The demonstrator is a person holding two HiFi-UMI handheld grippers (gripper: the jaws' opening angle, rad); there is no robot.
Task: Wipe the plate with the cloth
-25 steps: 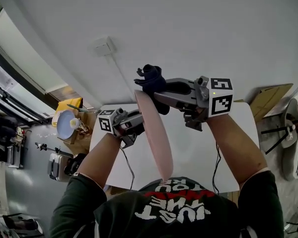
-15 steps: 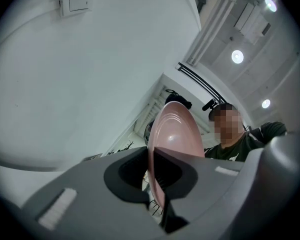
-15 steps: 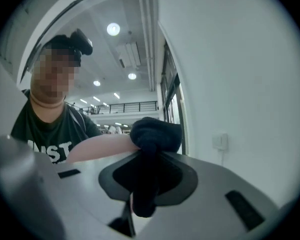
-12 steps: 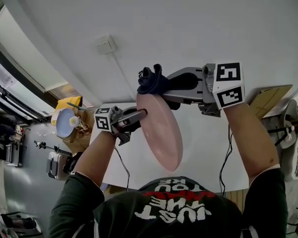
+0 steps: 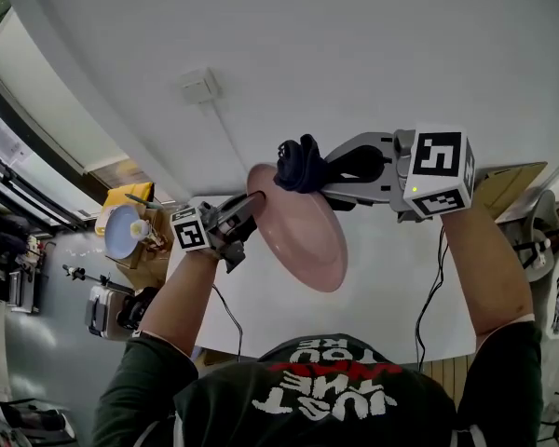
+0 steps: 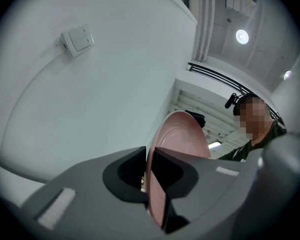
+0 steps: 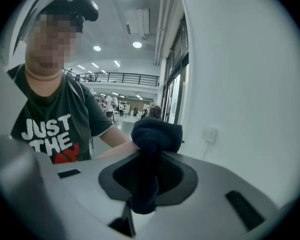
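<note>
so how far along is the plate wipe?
Done: pickups. The left tongs hold the pink plate by its rim above the table, jaws just eased open a little with the rim between them; the right tongs clamp the dark cloth. In hand: cloth at the plate's upper edge. Left: wiping the face; can't tell how much is clean.
</note>
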